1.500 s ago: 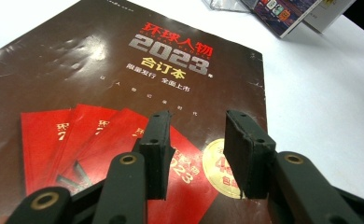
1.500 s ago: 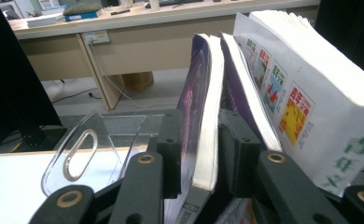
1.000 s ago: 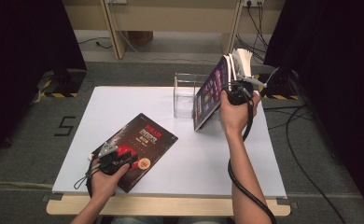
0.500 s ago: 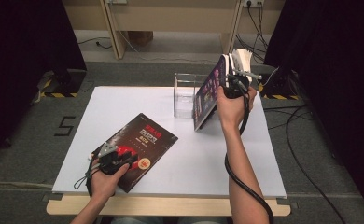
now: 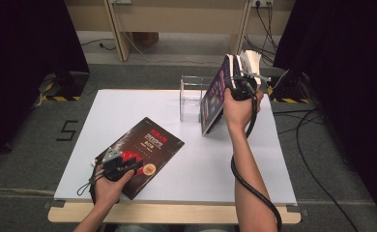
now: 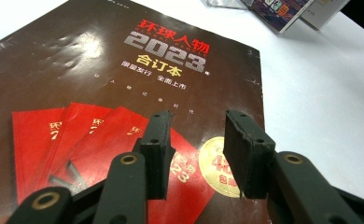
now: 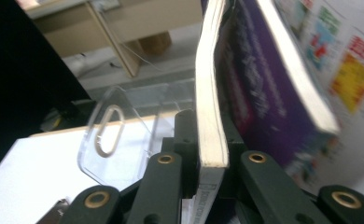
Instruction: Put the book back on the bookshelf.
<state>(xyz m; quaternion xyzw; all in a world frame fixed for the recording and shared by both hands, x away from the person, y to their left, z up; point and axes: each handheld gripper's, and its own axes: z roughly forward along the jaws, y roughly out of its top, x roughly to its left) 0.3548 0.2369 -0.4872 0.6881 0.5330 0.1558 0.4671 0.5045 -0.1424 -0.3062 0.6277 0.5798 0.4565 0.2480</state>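
the white table (image 5: 128,111) has wide bare room along its left half and across the near right part; its far edge runs just behind the clear acrylic holder (image 5: 192,96), which stands near the far middle. the dark magazine (image 5: 140,154) with red envelopes on its cover lies flat close to the near left edge, one corner reaching almost to the table's front rim. the purple book (image 5: 214,96) stands tilted on the table just right of the holder, its lower edge on the tabletop, its top leaning away to the right, near the far right edge.

the left gripper (image 5: 117,163) sits over the near corner of the magazine, its jaws spread apart with nothing between them; in the left gripper view (image 6: 196,154) the pads hang above the cover by the gold sticker (image 6: 217,165), and whether they touch it i cannot tell.

the right gripper (image 5: 242,87) is at the book's top. its jaws have just been closing, and in the right gripper view (image 7: 213,149) they pinch a pale sheaf of pages (image 7: 208,93) that bows away from the purple cover (image 7: 259,84).
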